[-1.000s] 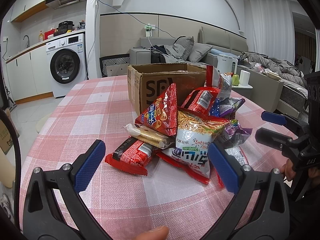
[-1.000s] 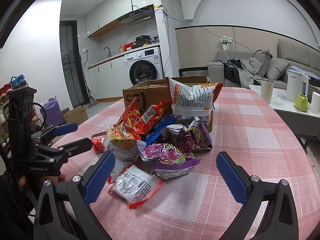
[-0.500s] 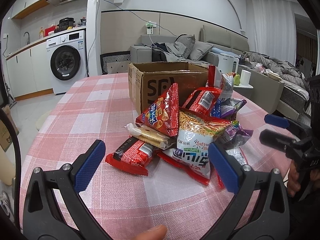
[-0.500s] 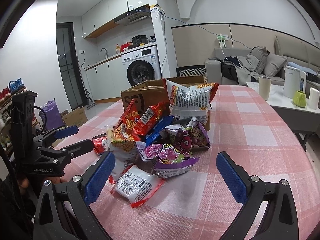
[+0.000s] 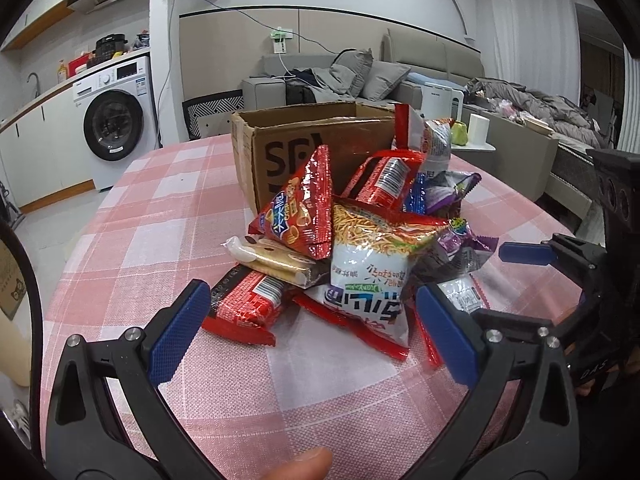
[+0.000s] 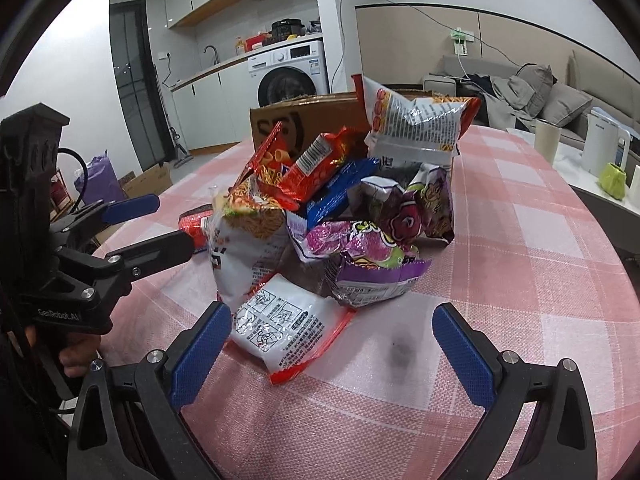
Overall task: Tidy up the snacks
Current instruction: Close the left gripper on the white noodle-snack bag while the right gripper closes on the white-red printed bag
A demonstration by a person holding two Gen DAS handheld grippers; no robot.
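Observation:
A pile of snack bags lies on the pink checked tablecloth [image 5: 160, 220] in front of an open cardboard box [image 5: 304, 148]. Nearest my left gripper [image 5: 310, 320] are a flat red packet [image 5: 248, 304] and a white noodle-snack bag [image 5: 368, 280]; a red triangular bag [image 5: 304, 216] leans on the box. My left gripper is open and empty, just short of the pile. My right gripper [image 6: 332, 340] is open and empty, just before a flat white packet [image 6: 284, 328] and purple bags [image 6: 360, 248]. A tall white bag [image 6: 416, 124] stands against the box [image 6: 304, 120].
Each gripper shows in the other's view: the right gripper [image 5: 560, 256] at the right, the left gripper [image 6: 120, 240] at the left. A washing machine [image 5: 116, 120], a sofa [image 5: 360, 80] and a side table with a kettle [image 6: 604, 152] stand beyond the table.
Both grippers have moved closer to the snack pile, which now looms larger in both views. Both stay open; no bag has moved.

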